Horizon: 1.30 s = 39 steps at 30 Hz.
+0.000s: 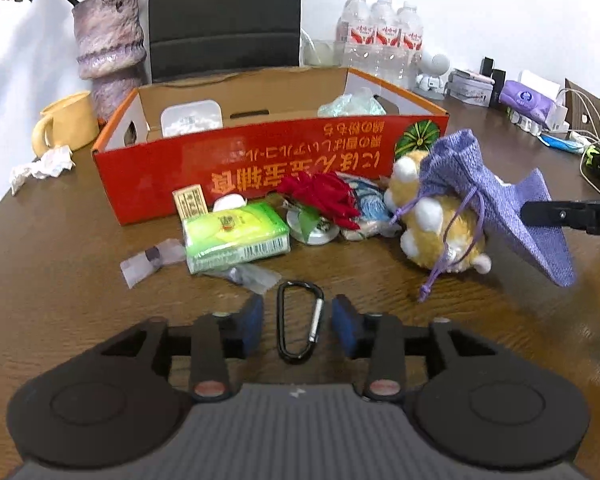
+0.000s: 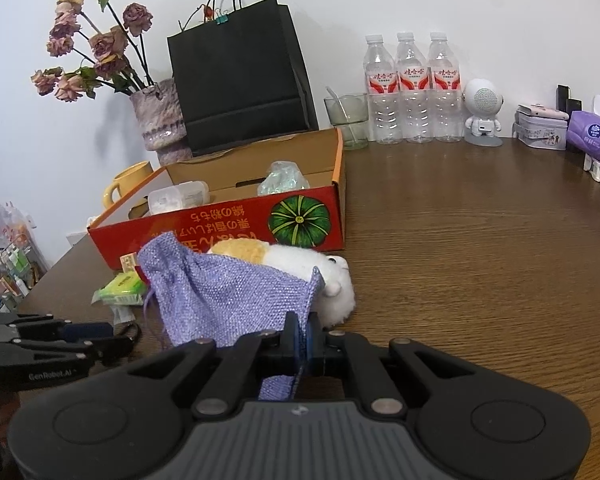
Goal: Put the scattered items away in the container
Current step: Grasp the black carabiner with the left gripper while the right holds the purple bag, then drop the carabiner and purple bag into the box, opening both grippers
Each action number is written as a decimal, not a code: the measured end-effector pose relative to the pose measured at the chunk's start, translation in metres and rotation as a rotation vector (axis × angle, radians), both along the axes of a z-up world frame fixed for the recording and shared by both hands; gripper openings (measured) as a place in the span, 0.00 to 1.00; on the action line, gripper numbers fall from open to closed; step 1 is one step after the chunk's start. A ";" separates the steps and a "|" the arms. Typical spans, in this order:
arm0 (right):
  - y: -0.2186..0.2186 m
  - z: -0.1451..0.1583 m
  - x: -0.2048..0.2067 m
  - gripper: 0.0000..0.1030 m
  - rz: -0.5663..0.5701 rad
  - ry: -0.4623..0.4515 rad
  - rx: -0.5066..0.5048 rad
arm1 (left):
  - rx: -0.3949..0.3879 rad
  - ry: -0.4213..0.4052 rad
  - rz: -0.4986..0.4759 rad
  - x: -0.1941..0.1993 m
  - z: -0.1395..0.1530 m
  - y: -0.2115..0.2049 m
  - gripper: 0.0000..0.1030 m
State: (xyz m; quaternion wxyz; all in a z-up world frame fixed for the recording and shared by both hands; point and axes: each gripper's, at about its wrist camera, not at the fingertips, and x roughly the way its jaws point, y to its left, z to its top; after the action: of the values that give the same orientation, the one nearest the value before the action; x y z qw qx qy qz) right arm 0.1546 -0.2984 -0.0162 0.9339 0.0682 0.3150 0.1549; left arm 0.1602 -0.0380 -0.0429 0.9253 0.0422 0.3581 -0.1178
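Note:
A red cardboard box (image 1: 236,168) (image 2: 220,224) stands open on the brown table, holding a white plastic case (image 1: 191,117) and a clear bag (image 1: 352,105). My left gripper (image 1: 298,322) is open, its blue pads either side of a black carabiner (image 1: 300,322) lying on the table. My right gripper (image 2: 302,338) is shut on a purple drawstring pouch (image 2: 228,296) (image 1: 500,196), lifted and draped over an orange-white plush toy (image 1: 432,216) (image 2: 316,268). A green tissue pack (image 1: 236,236), a red ribbon (image 1: 324,196) and small wrappers (image 1: 152,260) lie before the box.
A yellow mug (image 1: 66,122), crumpled paper (image 1: 44,166), a vase of dried roses (image 2: 156,116), a black bag (image 2: 240,80), three water bottles (image 2: 412,88), a glass (image 2: 348,120), a white speaker figure (image 2: 482,114) and purple tissues (image 2: 594,136) line the far edge.

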 end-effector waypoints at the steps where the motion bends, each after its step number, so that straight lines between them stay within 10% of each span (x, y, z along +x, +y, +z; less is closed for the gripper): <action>1: 0.000 0.000 0.000 0.03 0.000 -0.001 0.000 | 0.016 -0.003 -0.004 -0.001 0.000 -0.002 0.41; 4: -0.001 -0.001 0.000 0.03 0.000 0.003 0.002 | 0.029 0.015 -0.034 -0.001 0.002 -0.007 0.24; 11: -0.001 0.001 -0.002 0.03 0.003 -0.010 0.009 | 0.014 0.012 -0.017 -0.002 0.004 -0.004 0.24; 25: 0.029 0.076 0.004 0.02 0.089 -0.277 -0.049 | 0.027 -0.261 -0.022 -0.012 0.076 -0.005 0.24; 33: 0.067 0.138 0.068 0.02 0.117 -0.413 -0.078 | -0.014 -0.304 0.043 0.070 0.121 -0.002 0.24; 39: 0.091 0.117 0.169 0.02 0.075 -0.259 -0.073 | -0.001 -0.199 0.140 0.166 0.107 -0.005 0.24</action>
State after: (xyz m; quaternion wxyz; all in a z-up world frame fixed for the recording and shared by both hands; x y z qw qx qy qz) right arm 0.3239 -0.2078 0.1009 0.9621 0.0019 0.1996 0.1859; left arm 0.3264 -0.0430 0.0637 0.9622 0.0280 0.2665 -0.0481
